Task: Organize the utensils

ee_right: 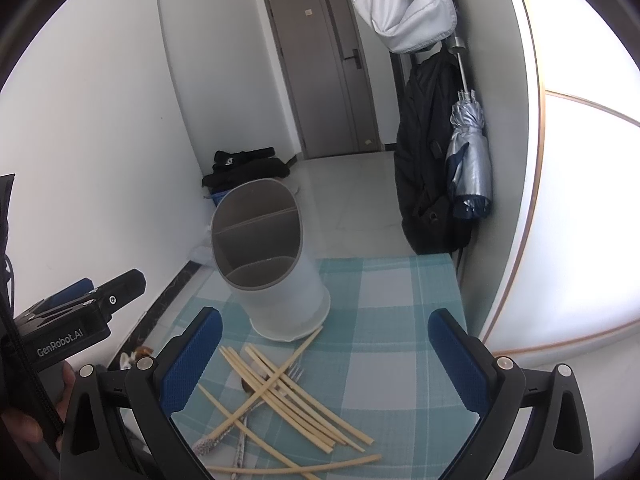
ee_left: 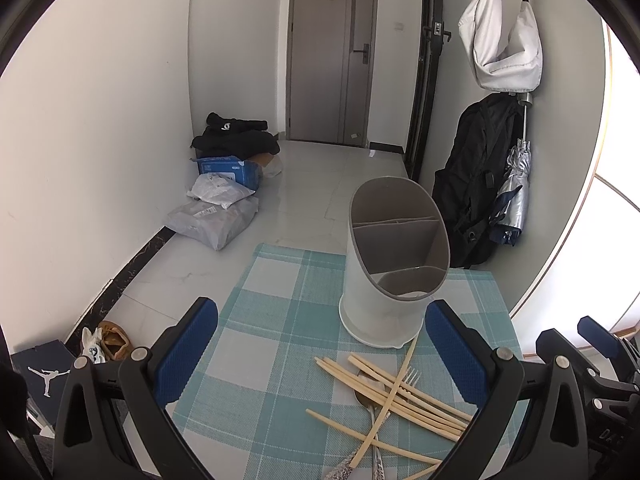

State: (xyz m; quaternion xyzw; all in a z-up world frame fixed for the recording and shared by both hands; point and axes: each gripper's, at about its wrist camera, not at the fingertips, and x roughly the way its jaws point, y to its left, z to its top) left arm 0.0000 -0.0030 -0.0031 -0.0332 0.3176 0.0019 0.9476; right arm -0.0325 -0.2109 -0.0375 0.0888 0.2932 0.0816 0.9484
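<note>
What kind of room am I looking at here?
Probably a home entryway: a closed door, a black backpack and folded umbrella hanging on the wall, parcels on the tiled floor.

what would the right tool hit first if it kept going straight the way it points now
Probably the loose pile of chopsticks on the checked mat, just ahead between the open right tool's fingers; depth is uncertain.
</note>
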